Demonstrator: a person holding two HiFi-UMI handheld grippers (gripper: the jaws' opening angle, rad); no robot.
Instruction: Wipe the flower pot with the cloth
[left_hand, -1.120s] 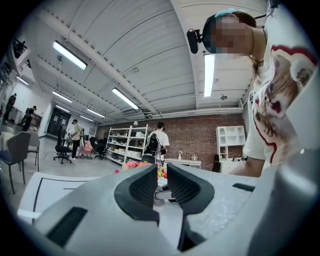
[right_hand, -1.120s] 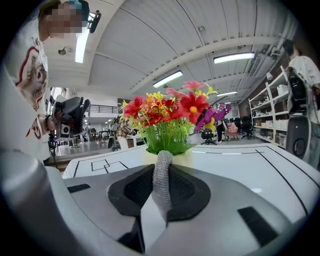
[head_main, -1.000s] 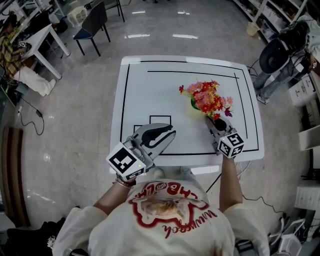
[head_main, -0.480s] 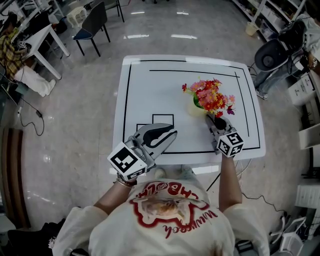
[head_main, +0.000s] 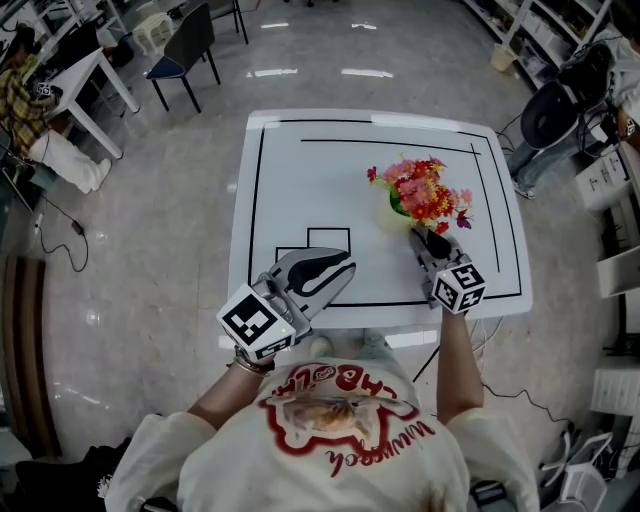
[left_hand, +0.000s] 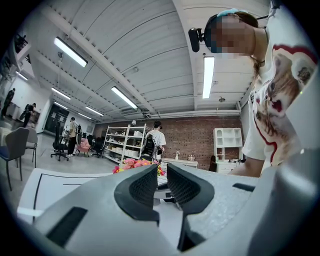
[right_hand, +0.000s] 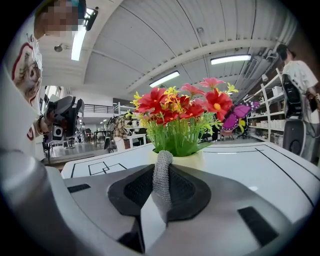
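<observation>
Starting at the left, the left gripper (head_main: 343, 268) is held over the near part of the white table (head_main: 300, 170), just beside two small squares (head_main: 312, 243) outlined in black on the tabletop. In the left gripper view its jaws are seen a little apart, with nothing caught between them and only the far flowers (left_hand: 134, 163) glimpsed past the tips. Further right, the flower pot (head_main: 393, 217) is found standing upright on the right half of the table, inside the black border line, pale yellow and filled with red, pink and yellow flowers (head_main: 425, 190). At the right, the right gripper (head_main: 418, 236) is pointed at the pot's near side. In the right gripper view its jaws are seen clenched on a strip of grey knitted cloth (right_hand: 161, 180), which sticks up between the pads. The cloth's tip is set against the pot (right_hand: 192, 161) and appears to be touching it, though contact cannot be confirmed
</observation>
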